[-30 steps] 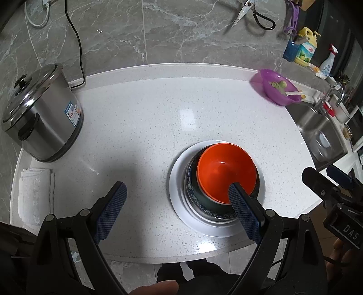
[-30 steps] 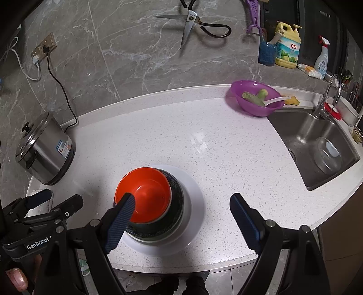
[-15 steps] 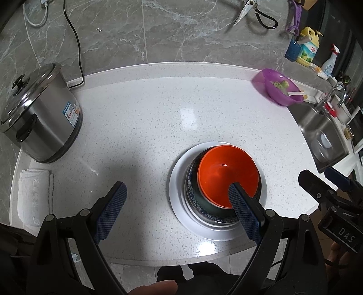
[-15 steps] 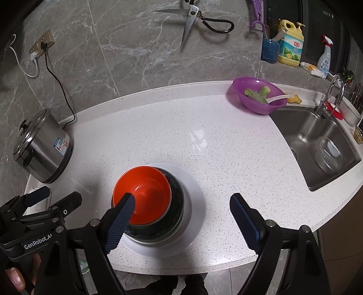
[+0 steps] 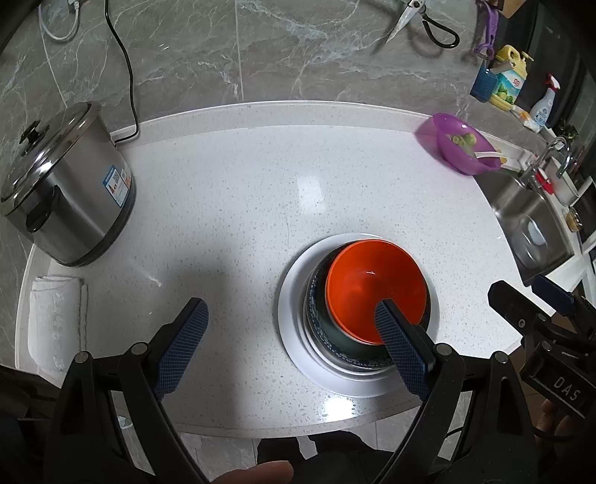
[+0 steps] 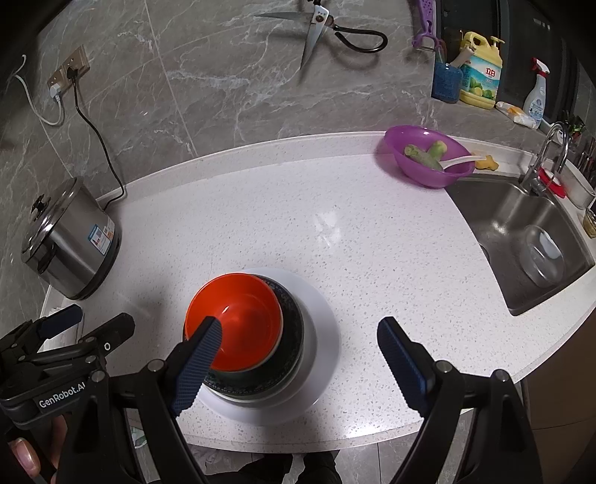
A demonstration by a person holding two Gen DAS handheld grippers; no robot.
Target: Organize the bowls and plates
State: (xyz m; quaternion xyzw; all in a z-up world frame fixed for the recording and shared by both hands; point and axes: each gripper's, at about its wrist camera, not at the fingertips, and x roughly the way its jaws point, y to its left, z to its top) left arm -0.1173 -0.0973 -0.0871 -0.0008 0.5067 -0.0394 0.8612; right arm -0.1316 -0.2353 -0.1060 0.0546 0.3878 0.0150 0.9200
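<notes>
An orange bowl (image 5: 372, 286) (image 6: 238, 320) sits nested in a dark patterned bowl (image 5: 320, 327) (image 6: 292, 335), and both rest on a white plate (image 5: 294, 335) (image 6: 327, 335) near the counter's front edge. My left gripper (image 5: 292, 316) hovers above the stack with jaws wide open; its right finger overlaps the orange bowl in the picture. My right gripper (image 6: 298, 335) also hangs open over the stack, holding nothing. Each gripper shows at the other view's edge: the right gripper (image 5: 540, 309) and the left gripper (image 6: 70, 327).
A steel cooker (image 5: 63, 190) (image 6: 70, 238) stands at the left with a folded white cloth (image 5: 56, 320) in front of it. A purple bowl with greens (image 5: 458, 145) (image 6: 428, 156) sits beside the sink (image 6: 521, 238). Scissors (image 6: 327, 29) hang on the wall.
Both views have drifted very slightly; the stack and both open grippers stay as they were.
</notes>
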